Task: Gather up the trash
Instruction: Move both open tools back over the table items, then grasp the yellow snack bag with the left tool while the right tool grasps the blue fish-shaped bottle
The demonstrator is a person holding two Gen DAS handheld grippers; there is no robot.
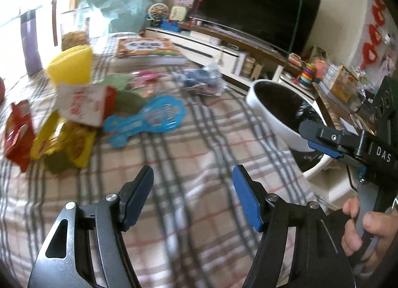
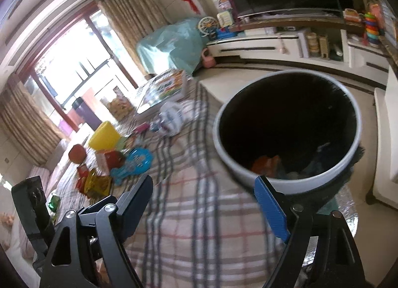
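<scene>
Trash lies in a heap on the plaid cloth at the left: a red wrapper (image 1: 18,134), a yellow wrapper (image 1: 62,146), a white-and-red paper carton (image 1: 79,104) and a blue plastic pack (image 1: 146,119). Further back sits a clear bag (image 1: 201,80) with blue contents. My left gripper (image 1: 192,176) is open and empty over bare cloth, short of the heap. The white bin (image 1: 271,124) with its black liner stands at the right. My right gripper (image 2: 204,188) is open and empty, beside the bin's rim (image 2: 223,161). An orange wrapper (image 2: 266,163) lies inside the bin.
A yellow container (image 1: 71,64), a thick book (image 1: 146,50), a snack jar (image 1: 74,32) and a purple bottle (image 1: 31,44) stand at the cloth's far side. A TV (image 1: 256,7) on a low cabinet is behind. A hand (image 1: 363,228) grips the right gripper's handle.
</scene>
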